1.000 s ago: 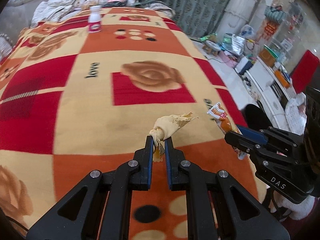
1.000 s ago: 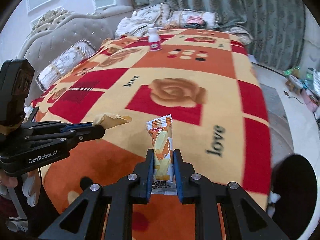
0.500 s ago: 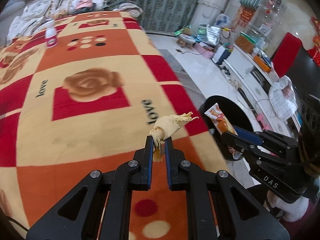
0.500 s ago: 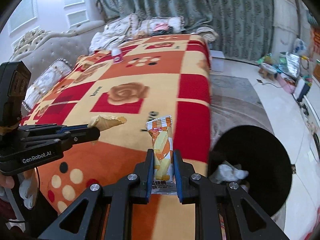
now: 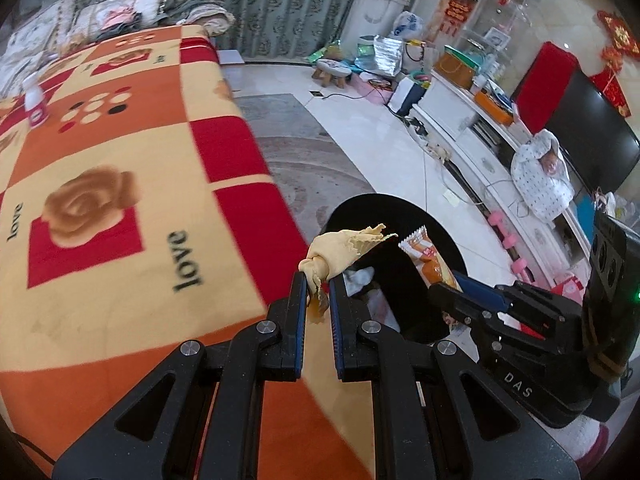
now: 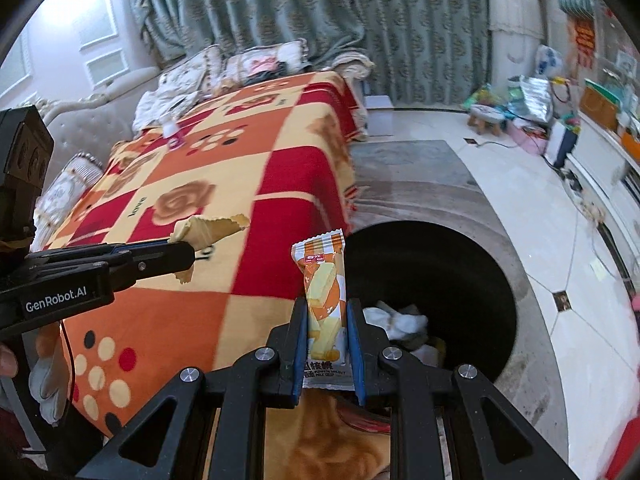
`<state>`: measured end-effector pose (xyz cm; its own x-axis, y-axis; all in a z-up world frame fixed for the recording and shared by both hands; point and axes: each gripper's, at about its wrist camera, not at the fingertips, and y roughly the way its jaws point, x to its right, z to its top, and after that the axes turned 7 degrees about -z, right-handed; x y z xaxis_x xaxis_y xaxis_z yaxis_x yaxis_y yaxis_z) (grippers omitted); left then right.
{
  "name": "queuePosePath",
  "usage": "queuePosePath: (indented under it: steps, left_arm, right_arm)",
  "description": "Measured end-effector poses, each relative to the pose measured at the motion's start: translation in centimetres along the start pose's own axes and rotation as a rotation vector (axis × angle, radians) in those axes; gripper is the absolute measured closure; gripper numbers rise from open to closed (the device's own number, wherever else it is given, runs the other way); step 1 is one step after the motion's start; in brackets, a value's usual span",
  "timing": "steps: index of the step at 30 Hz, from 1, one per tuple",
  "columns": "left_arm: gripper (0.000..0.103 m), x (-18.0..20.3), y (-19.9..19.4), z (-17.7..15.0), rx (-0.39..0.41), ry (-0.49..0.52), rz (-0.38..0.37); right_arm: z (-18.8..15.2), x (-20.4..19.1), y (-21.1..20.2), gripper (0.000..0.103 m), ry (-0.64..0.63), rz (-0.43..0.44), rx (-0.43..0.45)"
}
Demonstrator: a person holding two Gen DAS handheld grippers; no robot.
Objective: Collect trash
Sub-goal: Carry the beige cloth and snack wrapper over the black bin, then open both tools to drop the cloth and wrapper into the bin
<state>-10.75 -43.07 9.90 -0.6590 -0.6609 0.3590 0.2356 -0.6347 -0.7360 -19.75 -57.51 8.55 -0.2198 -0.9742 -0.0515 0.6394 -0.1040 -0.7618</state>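
Note:
My left gripper (image 5: 319,280) is shut on a twisted yellow-tan wrapper (image 5: 340,250), held over the blanket's corner at the near rim of a black trash bin (image 5: 404,216). To its right, my right gripper (image 6: 327,308) is shut on an orange and white snack packet (image 6: 323,292), upright between the pads, just left of the black trash bin (image 6: 448,268). White crumpled paper (image 6: 396,320) lies inside the bin. The left gripper (image 6: 184,254) with the wrapper (image 6: 208,230) shows at the left of the right wrist view. A small white and pink bottle (image 5: 34,106) stands far back on the blanket.
A red, orange and cream blanket (image 5: 112,184) covers the bed at left. A grey rug (image 6: 424,184) and pale tiled floor (image 5: 384,136) surround the bin. A white TV cabinet (image 5: 480,136) with clutter, a small stool (image 5: 334,72) and bags line the far side. Green curtains (image 6: 360,20) hang behind.
Both grippers have swung right from over the blanket to the bed's edge, still holding their items. The black bin has come into view and now lies just beyond the fingertips.

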Motion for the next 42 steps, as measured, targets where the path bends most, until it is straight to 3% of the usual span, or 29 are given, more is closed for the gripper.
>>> queuePosePath:
  steps: [17,42]
  left_arm:
    - [0.094,3.1,4.3,1.7,-0.053,0.031,-0.043]
    - [0.094,4.2,6.2,2.0,-0.068,0.016,-0.077]
  right_arm:
    - [-0.8,4.7,1.0,0.085,0.096,-0.037,-0.022]
    - [-1.0,6.2,1.7,0.085,0.138,-0.044,-0.037]
